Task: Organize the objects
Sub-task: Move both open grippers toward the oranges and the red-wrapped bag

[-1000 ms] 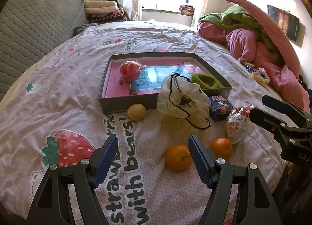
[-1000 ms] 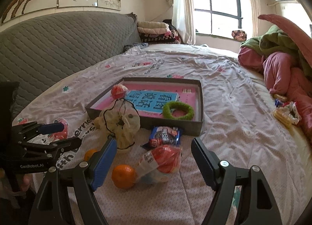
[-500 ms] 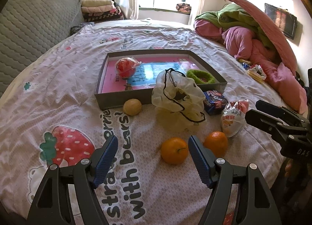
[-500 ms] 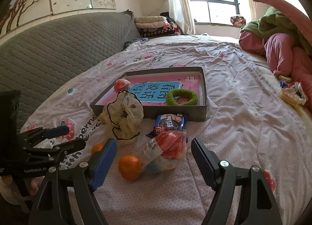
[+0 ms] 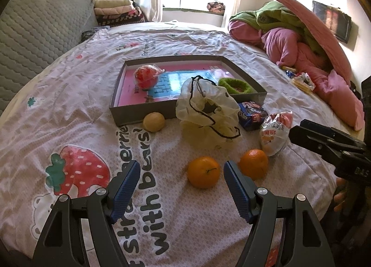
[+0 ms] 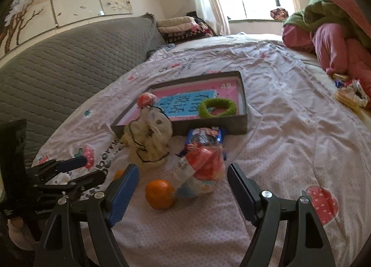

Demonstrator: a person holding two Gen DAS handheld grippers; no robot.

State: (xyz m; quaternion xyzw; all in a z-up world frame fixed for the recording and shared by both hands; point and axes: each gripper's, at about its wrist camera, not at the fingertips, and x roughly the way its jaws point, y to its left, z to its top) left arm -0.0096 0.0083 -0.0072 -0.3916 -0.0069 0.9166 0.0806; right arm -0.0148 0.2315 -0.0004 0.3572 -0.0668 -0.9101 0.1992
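Observation:
A grey box [image 5: 117,107] with a pink floor lies on the bedspread, holding a wrapped red ball [image 5: 146,76] and a green ring [image 5: 235,85]. In front of it sit a yellow fruit [image 5: 153,121], a cream drawstring pouch [image 5: 208,114], a blue snack pack [image 5: 251,114], a bagged red snack [image 5: 274,131] and two oranges [image 5: 203,172] [image 5: 254,164]. My left gripper [image 5: 182,174] hovers open just short of the nearer orange. My right gripper [image 6: 183,179] is open above the bagged snack [image 6: 204,169] and an orange [image 6: 160,194].
A grey quilted headboard [image 6: 69,63] runs along the left. Pink and green bedding [image 5: 301,42] is heaped at the far right, with loose snack wrappers [image 5: 301,81] beside it. Folded blankets [image 5: 116,11] sit by the window. The bed edge drops off near the right gripper body [image 5: 329,142].
The right wrist view has rolled, tilting the scene. The left wrist view shifted slightly, with the objects sliding a little left in it. Both grippers stayed open and nothing on the bed moved.

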